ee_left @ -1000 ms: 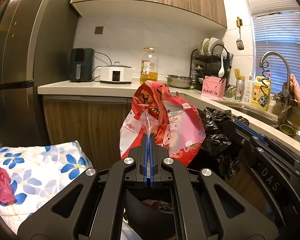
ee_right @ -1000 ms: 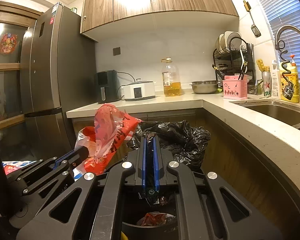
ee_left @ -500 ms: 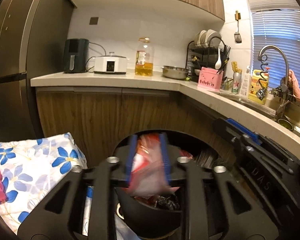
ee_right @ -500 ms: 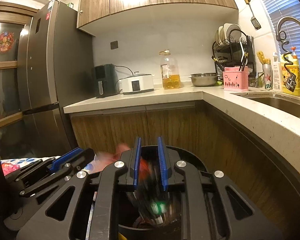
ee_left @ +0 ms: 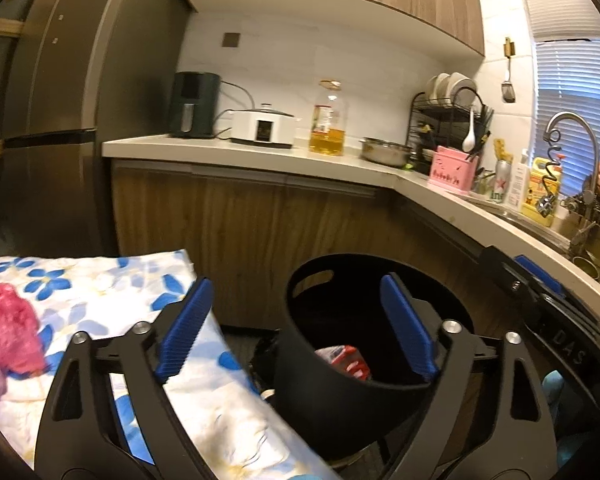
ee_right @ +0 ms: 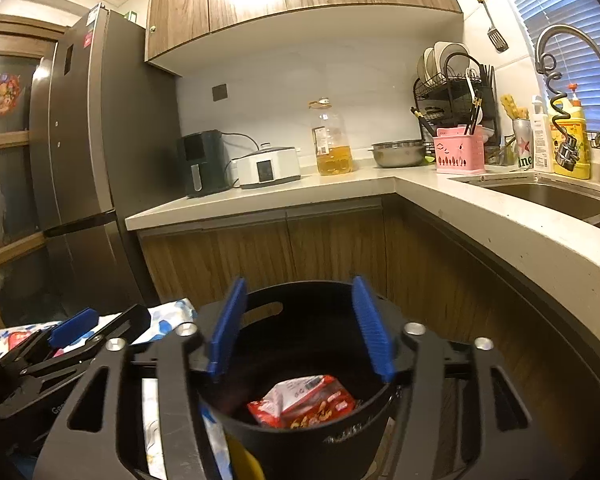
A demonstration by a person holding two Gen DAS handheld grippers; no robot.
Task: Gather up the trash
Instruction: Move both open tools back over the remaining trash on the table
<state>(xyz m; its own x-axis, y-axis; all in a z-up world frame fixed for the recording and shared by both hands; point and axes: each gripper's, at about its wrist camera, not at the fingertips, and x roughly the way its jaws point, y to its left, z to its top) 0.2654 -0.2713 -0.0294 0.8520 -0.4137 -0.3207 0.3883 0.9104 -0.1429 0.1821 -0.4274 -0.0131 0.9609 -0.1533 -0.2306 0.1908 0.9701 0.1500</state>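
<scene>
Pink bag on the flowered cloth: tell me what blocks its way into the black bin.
Nothing visible does. The pink bag lies left of the black bin, whose mouth is open, with only a red wrapper inside.

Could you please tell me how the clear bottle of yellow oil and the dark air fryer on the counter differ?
The clear plastic oil bottle is see-through, showing yellow oil low down; the dark air fryer is opaque. The bottle narrows to a capped neck and stands taller; the fryer is boxy. The fryer stands nearest the grey fridge; the bottle stands beyond the white cooker. Both stand upright on the pale counter.
</scene>
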